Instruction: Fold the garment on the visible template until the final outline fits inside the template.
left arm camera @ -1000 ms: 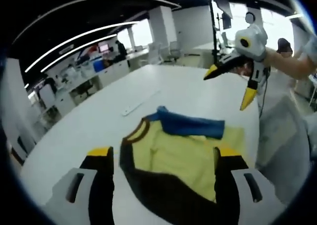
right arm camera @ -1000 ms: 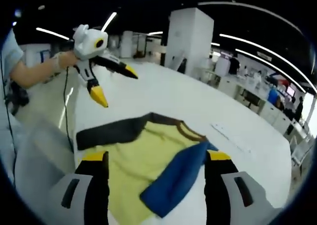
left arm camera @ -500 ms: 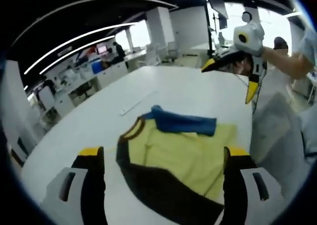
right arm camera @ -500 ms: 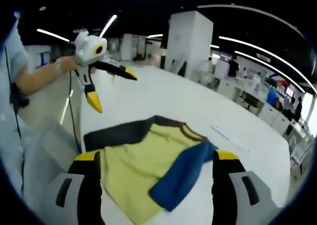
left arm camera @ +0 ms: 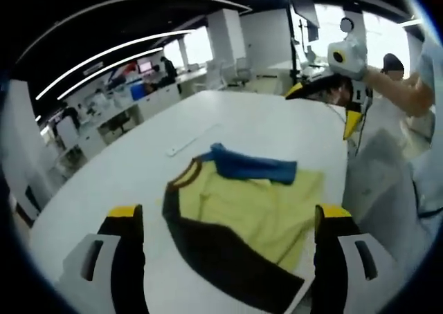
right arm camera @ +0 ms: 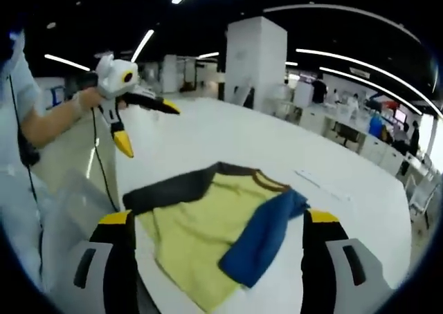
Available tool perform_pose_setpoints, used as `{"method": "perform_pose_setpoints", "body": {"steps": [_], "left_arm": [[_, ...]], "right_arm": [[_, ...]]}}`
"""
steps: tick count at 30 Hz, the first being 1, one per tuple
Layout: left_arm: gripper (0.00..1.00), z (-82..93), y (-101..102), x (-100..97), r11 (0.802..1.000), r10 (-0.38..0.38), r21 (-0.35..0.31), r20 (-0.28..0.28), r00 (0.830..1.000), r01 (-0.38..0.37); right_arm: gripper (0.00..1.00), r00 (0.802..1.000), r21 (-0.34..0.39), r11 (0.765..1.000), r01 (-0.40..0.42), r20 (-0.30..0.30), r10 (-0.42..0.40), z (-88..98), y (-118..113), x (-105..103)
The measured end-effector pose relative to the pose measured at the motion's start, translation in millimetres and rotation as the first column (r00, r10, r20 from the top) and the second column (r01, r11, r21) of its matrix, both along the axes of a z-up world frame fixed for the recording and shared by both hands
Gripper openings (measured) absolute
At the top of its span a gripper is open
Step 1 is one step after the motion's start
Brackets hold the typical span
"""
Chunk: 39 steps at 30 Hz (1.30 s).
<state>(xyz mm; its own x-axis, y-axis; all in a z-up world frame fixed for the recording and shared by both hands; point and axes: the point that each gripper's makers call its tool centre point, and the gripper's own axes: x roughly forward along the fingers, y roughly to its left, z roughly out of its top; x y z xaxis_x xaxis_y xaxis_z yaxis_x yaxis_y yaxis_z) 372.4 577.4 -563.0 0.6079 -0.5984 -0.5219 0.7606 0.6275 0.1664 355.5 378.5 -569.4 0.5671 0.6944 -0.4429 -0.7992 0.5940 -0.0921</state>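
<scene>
1. Left gripper view: the left gripper (left arm camera: 225, 220) rises from the bottom edge, its two yellow-tipped black jaws spread wide apart and holding nothing.
2. Between and beyond those jaws lies the garment (left arm camera: 242, 214), a yellow shirt spread flat on the white table (left arm camera: 256, 127).
3. One dark sleeve (left arm camera: 221, 259) runs across the near part of the shirt; a blue sleeve (left arm camera: 252, 167) is folded across the far part, next to the brown-trimmed collar (left arm camera: 181, 176).
4. A thin white strip (left arm camera: 192, 140) lies on the table beyond the collar, apart from the shirt.
5. At upper right of this view the right gripper (left arm camera: 325, 103) hangs above the far table edge, held by a hand (left arm camera: 374, 79); its yellow-tipped jaws stand apart and hold nothing.
6. Right gripper view: the right gripper (right arm camera: 221, 217) rises from the bottom, jaws wide apart and holding nothing, with the garment (right arm camera: 201, 231) on the table (right arm camera: 228, 134) between them.
7. Here the blue sleeve (right arm camera: 263, 234) lies diagonally over the yellow body, the dark sleeve (right arm camera: 169, 189) extends to the left, and the collar (right arm camera: 266, 182) points away from the camera.
8. The white strip (right arm camera: 322, 186) lies on the table to the right of the collar.
9. At upper left the left gripper (right arm camera: 142, 124) is held by a hand (right arm camera: 88, 99) above the table, jaws apart, clear of the garment.
10. A printed template outline cannot be told on the table in either view.
11. Office desks (left arm camera: 131, 106) and a white pillar (right arm camera: 255, 61) stand in the background.
</scene>
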Motion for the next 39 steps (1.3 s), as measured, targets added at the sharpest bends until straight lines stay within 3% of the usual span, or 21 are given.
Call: {"method": "perform_pose_setpoints", "body": {"steps": [7,18,27,33,39], "left_arm": [[1.00,10.2,-2,-8.5,0.999,0.011,-0.032,0.021,1.000,-0.010],[1.00,1.4,2,-15.3,0.999,0.033,-0.030,0.000,0.999,-0.033],[1.00,3.1,0,-19.4,0.997,0.046,-0.063,0.002,0.999,-0.046],[1.00,6.0,0,-21.4,0.997,0.049,-0.067,0.009,0.999,-0.048],[0.99,5.9,1,-22.5,0.994,0.069,-0.090,0.004,0.998,-0.068]], "right_arm": [[1.00,1.000,0.034,0.999,0.030,0.000,-0.030,6.3,-2,1],[1.00,1.000,0.054,0.998,0.027,-0.004,-0.027,7.0,2,-1],[1.00,0.999,0.087,0.996,0.025,-0.036,-0.022,1.3,3,-1],[0.99,0.999,0.078,0.996,0.045,-0.021,-0.043,-3.0,-3,8],[0.89,0.997,0.068,0.995,0.073,-0.039,-0.070,-12.9,-12,20]]}}
